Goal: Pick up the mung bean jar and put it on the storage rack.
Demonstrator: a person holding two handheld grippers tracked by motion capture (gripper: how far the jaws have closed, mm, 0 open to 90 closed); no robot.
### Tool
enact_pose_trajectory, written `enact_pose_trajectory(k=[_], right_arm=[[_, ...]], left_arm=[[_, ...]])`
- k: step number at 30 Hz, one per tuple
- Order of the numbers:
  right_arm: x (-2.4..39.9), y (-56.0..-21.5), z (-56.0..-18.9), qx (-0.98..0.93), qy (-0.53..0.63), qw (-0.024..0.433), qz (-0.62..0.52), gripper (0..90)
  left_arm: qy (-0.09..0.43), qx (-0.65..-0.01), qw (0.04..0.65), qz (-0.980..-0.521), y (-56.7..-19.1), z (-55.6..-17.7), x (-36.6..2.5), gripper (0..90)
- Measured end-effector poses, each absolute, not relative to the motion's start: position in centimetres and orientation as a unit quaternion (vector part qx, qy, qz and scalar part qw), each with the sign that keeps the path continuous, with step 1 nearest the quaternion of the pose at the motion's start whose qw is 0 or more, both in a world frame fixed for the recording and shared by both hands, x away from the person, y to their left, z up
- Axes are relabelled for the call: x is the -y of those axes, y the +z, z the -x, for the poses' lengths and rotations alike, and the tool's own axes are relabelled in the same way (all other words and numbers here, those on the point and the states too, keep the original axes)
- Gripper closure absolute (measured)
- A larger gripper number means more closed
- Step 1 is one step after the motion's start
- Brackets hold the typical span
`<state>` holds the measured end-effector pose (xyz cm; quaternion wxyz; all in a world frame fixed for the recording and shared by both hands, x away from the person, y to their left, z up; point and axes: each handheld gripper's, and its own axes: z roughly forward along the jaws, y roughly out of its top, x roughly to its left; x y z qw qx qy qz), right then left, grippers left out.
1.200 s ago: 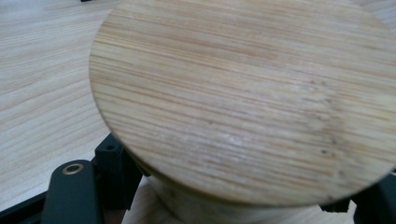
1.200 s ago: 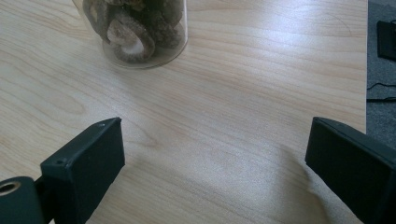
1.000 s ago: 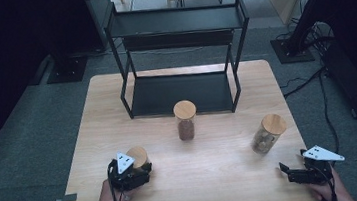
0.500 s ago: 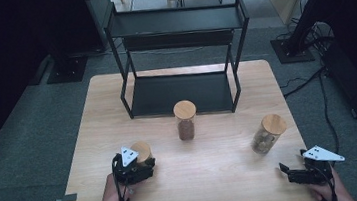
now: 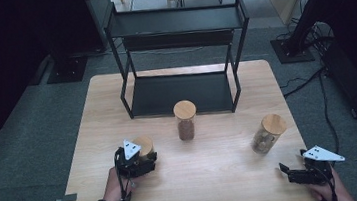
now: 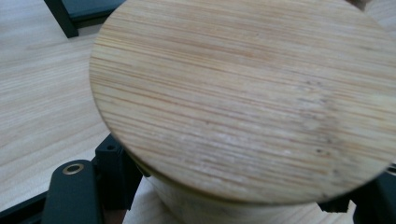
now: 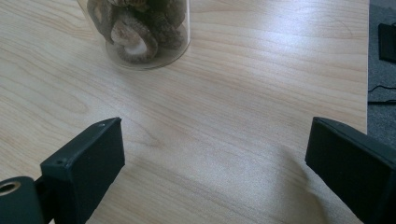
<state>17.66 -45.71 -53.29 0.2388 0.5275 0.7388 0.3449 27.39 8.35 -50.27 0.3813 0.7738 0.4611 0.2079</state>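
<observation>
jar (image 5: 143,145) with a wooden lid sits clamped in the left gripper (image 5: 135,160) near the table's (image 5: 224,176) front left; right gripper (image 5: 294,172) rests at the front right, jaws wide and empty, just short of the mushroom jar (image 5: 268,134).

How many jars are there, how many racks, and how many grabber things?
Jars with wooden lids: 3 (one held in the left gripper, one in the middle of the table, one at the right)
Black metal racks: 1
Grippers: 2 (the left one and the right gripper)
Total: 6
</observation>
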Motion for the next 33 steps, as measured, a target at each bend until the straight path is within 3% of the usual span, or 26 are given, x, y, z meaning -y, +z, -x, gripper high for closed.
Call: enact_pose_trajectory(k=[33], right_arm=[[45.7,-53.3,-17.8,-0.740,0.341,0.234,-0.531,2.5]], left_arm=[[0.213,-0.468,0.384,-0.767,-49.3,-31.1,-7.5,25.5]])
